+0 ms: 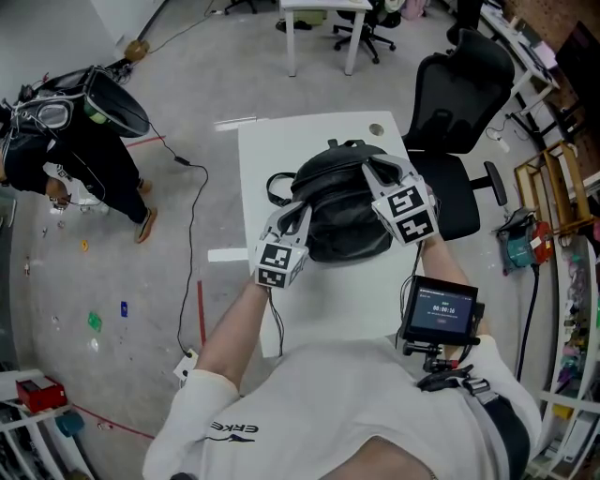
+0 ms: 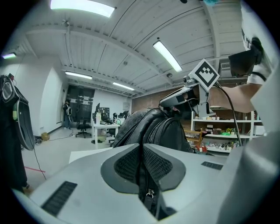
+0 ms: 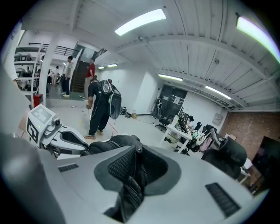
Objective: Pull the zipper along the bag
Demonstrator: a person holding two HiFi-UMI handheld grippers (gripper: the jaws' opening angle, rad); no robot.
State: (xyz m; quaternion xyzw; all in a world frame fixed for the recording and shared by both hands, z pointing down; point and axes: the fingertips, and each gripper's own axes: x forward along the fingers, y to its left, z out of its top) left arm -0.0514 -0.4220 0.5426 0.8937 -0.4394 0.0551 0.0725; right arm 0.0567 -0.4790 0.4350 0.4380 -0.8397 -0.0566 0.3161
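Bag (image 1: 342, 211) on counter (image 1: 281, 159), toward far end. Left gripper (image 1: 293, 217) at bag's near-left side, zipper (image 2: 150, 192) between fingers. Right gripper (image 1: 377, 171) on bag's upper right, fold of bag between fingers. Office chair (image 1: 464, 84) just right of counter. Person (image 1: 89, 150) on floor, well left. Second table (image 1: 323, 7) far behind counter.

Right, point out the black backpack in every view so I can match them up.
Head view: black backpack at centre, on the white table.
Left gripper view: black backpack at centre, just beyond the jaws.
Right gripper view: black backpack left of centre, beyond the jaws.
Shared landmark: person in black, top left, far left, upper left respectively.
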